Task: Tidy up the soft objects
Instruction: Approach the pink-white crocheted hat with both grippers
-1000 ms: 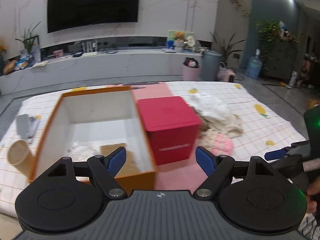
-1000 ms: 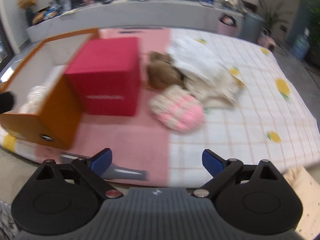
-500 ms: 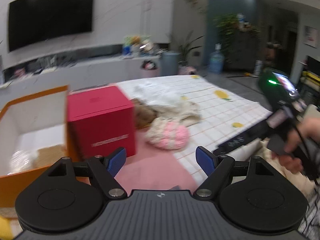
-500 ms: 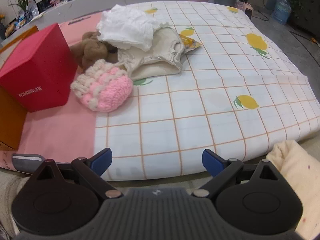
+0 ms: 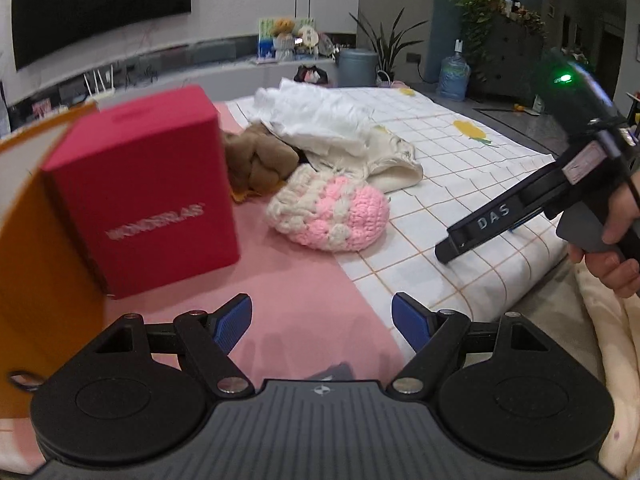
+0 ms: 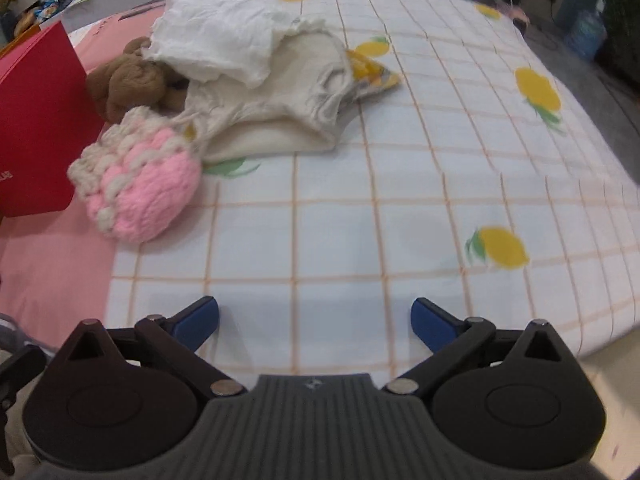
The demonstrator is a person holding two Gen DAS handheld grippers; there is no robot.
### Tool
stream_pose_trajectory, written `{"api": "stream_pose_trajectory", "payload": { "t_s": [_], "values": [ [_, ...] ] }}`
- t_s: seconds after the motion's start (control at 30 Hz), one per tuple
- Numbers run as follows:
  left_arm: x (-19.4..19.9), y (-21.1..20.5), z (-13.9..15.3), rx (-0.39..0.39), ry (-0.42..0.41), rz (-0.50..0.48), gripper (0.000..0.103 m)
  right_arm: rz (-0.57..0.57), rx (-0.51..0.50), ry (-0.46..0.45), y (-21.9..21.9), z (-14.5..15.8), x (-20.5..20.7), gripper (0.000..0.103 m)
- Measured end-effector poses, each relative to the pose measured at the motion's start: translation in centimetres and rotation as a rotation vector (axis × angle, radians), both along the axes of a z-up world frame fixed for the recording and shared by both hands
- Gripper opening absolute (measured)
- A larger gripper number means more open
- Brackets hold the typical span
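Both the left gripper [image 5: 321, 322] and right gripper [image 6: 315, 317] gape wide, holding nothing. A chunky pink-and-cream knitted hat [image 6: 136, 186] lies mid-left, touching crumpled cream cloth [image 6: 276, 116]; smooth red box [image 5: 144, 192] at left.

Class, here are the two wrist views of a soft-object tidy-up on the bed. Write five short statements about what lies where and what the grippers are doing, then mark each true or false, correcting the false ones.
1. The pink and cream knitted hat lies on the bedsheet beside the red box. True.
2. The white cloth lies on top of the cream garment. True.
3. The right gripper is shut on the hat. False: it is open and empty.
4. The brown plush toy sits inside the red box. False: it lies on the bed, partly under the cloth.
5. The left gripper is open. True.
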State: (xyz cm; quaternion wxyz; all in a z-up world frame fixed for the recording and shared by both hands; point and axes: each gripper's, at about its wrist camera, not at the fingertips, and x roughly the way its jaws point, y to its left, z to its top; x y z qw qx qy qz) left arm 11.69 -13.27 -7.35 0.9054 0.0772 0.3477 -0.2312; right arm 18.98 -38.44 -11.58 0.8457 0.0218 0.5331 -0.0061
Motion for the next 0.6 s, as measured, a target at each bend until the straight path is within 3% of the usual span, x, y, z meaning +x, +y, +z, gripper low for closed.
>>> {"api": "stream_pose_trajectory", "payload": {
  "t_s": [0.13, 0.27, 0.4, 0.6],
  "values": [
    [1.7, -2.1, -1.1, 0.017, -0.012, 0.016, 0.093, 0.002, -0.004, -0.053, -1.3, -0.3, 0.9, 0.101],
    [3.8, -4.2, -1.7, 0.050, 0.029, 0.017, 0.093, 0.030, -0.005, -0.092, -2.2, -0.4, 1.8, 0.101],
    [4.9, -5.3, -1.5, 0.056, -0.027, 0.052, 0.093, 0.035, -0.006, -0.111, -3.0, -0.7, 3.4, 0.101],
    [7.3, -6.1, -2.0, 0.042, -0.011, 0.079, 0.095, 0.078, -0.003, -0.158, -3.4, -1.0, 4.3, 0.101]
  ]
}}
